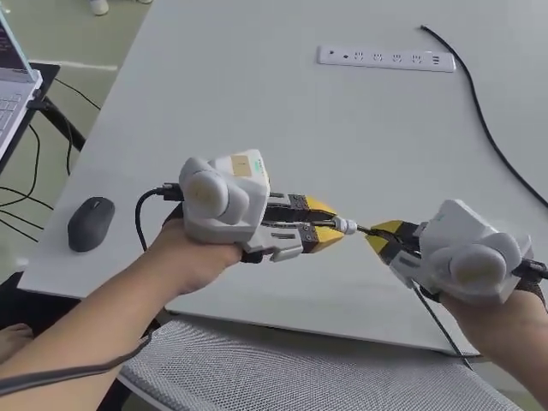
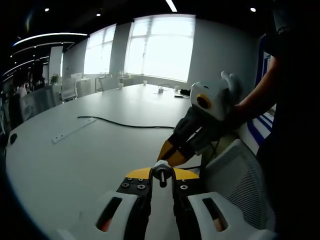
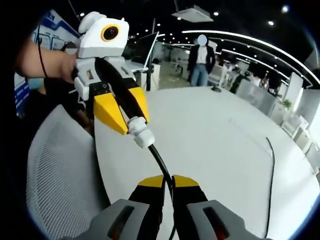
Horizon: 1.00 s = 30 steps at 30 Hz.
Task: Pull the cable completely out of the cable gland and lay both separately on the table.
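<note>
Left hand-held gripper (image 1: 328, 229) grips white plastic cable gland (image 3: 141, 132), right hand-held gripper (image 3: 168, 181) thin black cable (image 3: 159, 159).
Cable may slip through the thin pinch during pulling.

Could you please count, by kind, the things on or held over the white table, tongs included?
Tongs: 2 (left tongs, right tongs)
Gland: 1
Cable: 1
Power strip: 1
Cord: 1
Mouse: 1
Total: 7
</note>
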### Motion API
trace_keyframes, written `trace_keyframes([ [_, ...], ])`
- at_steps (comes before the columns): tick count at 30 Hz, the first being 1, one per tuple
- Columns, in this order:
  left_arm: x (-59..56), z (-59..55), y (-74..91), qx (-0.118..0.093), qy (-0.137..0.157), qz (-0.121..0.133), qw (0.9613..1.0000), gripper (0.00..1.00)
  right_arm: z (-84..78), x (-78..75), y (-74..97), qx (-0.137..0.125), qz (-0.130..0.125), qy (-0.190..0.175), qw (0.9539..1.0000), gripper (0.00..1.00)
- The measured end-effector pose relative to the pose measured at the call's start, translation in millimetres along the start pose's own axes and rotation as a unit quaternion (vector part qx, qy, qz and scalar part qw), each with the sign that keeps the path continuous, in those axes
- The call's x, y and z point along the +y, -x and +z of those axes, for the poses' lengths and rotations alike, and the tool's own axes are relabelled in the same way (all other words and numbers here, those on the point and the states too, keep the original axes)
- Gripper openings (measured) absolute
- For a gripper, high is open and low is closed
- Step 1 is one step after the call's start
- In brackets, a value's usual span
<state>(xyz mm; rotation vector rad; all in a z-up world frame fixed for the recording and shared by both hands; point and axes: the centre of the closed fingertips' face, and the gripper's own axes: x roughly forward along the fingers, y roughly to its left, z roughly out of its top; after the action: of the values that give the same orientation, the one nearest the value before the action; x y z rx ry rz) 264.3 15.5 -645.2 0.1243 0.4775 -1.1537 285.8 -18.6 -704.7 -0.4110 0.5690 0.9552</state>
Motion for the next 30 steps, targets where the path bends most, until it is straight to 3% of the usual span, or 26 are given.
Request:
trace_keyframes([
  [5, 3.0, -2.7, -0.5, 0.001, 0.001, 0.001, 1.0, 0.15, -12.8, -6.1, -0.7, 0.009, -0.002, -0.057, 0.9983, 0.0],
  [19, 6.0, -3.4, -2.3, 0.0, 0.002, 0.003, 1.0, 0.15, -47.4, -20.7, 6.6, 0.032, -0.018, -0.137, 0.9899, 0.0],
  [30, 10.2, -5.5, -0.1, 0.0, 0.007, 0.017, 0.9998, 0.15, -56.4, -23.3, 12.9, 0.035, -0.02, -0.125, 0.9913, 0.0],
])
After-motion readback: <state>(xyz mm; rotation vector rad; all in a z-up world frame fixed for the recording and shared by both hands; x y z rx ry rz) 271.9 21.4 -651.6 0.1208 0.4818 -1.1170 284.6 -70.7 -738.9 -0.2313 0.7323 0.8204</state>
